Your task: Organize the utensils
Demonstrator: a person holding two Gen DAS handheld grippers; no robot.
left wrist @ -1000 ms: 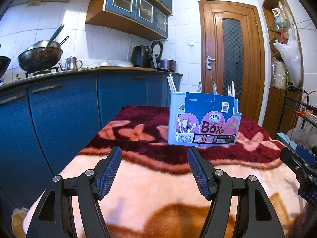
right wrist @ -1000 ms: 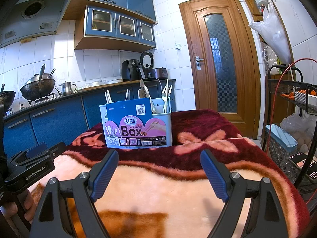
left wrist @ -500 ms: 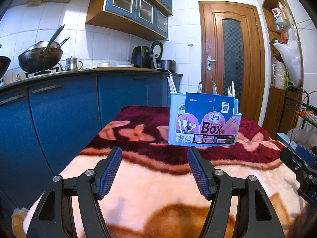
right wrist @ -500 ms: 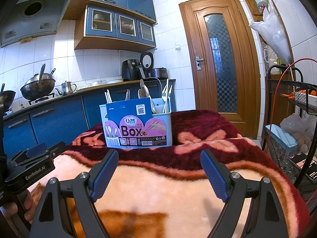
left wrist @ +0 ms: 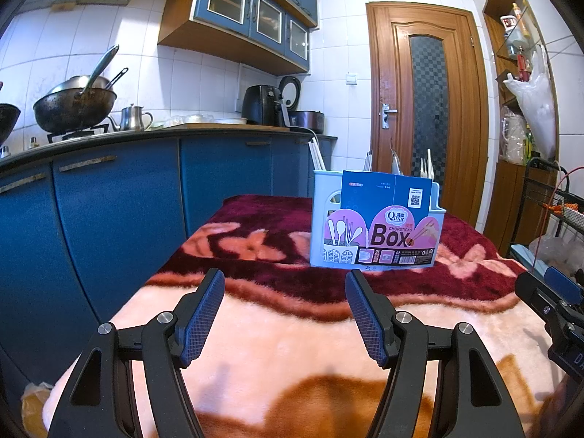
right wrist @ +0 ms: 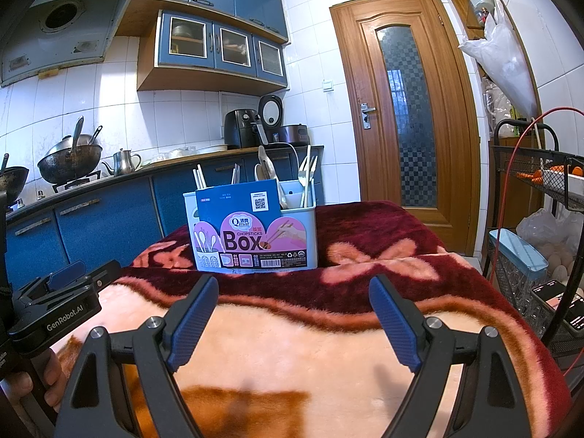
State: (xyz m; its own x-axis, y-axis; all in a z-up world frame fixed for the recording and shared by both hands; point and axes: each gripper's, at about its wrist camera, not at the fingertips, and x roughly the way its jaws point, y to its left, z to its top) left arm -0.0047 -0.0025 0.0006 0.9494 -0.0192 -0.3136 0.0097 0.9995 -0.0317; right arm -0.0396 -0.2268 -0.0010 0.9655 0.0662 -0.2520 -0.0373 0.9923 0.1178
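- Our utensil caddy (right wrist: pixel 252 233) stands upright on the blanket (right wrist: pixel 292 346), at 12 o'clock from the right gripper (right wrist: pixel 294 310) and about 1 o'clock from the left gripper (left wrist: pixel 284 308). It sits on the dark-red band, well apart from both.
- Caddy's long axis runs left-right across both views; its "Box" label card (right wrist: pixel 248 241) faces us.
- Utensils stand roughly vertical, ends up: chopsticks (right wrist: pixel 200 177) at the left end leaning slightly left, a spoon (right wrist: pixel 266 168) mid-right tilted, forks (right wrist: pixel 308 175) at the right end, tines up.
- In the left wrist view only the tips show above the caddy (left wrist: pixel 376 226).
- Left gripper: fingers spread wide, nothing between them, level and low over the pale part of the blanket (left wrist: pixel 292 346), aimed forward.
- Right gripper: fingers also wide apart, empty, same low, level pose, pointed straight at the caddy.
- We hold the two side by side; each shows at the edge of the other's view.
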